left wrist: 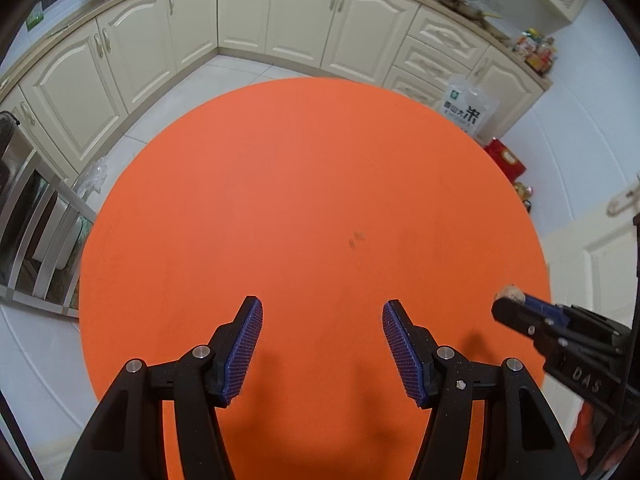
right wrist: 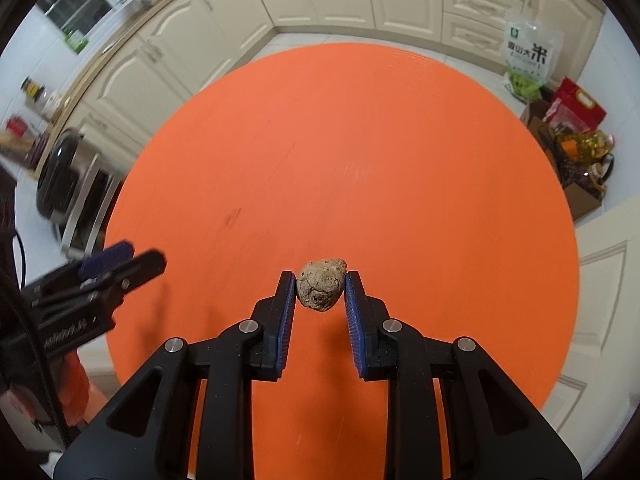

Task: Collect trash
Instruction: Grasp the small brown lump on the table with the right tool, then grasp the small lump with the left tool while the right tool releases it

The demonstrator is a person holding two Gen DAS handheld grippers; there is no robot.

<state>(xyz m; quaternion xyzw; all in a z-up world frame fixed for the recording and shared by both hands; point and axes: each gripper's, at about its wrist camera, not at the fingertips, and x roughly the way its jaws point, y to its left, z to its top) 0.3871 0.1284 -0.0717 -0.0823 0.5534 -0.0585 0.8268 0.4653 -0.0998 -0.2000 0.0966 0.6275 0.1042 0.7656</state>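
A round orange desk point(right wrist: 360, 140) is filling most of both views, lying beneath both pairs of tongs, with cream kitchen cabinets point(left wrist: 248, 12) curving beyond it on the far side. A printed rice bag point(right wrist: 528, 56) is standing on the floor past the desk, ahead and to the right of the right tongs.

The left tongs point(left wrist: 322, 344) are hanging with their blue pads apart and nothing between them, over bare orange surface. A small dark smudge point(left wrist: 356, 239) is showing on the desk ahead of them.

The right tongs point(right wrist: 320, 292) are clamping a brownish lump of trash point(right wrist: 322, 284) between the tips, both pads pressing on its sides. The lump appears to be clear of the desk, though that is hard to judge.

It is looking light, dry and rough, probably crumbly, so a gentle squeeze across its widest middle is likely holding best; its rounded shape could let it roll out forward.

No bin is showing in either view. The person's hands are cut off, and the left tongs are appearing blurred at the right view's edge.
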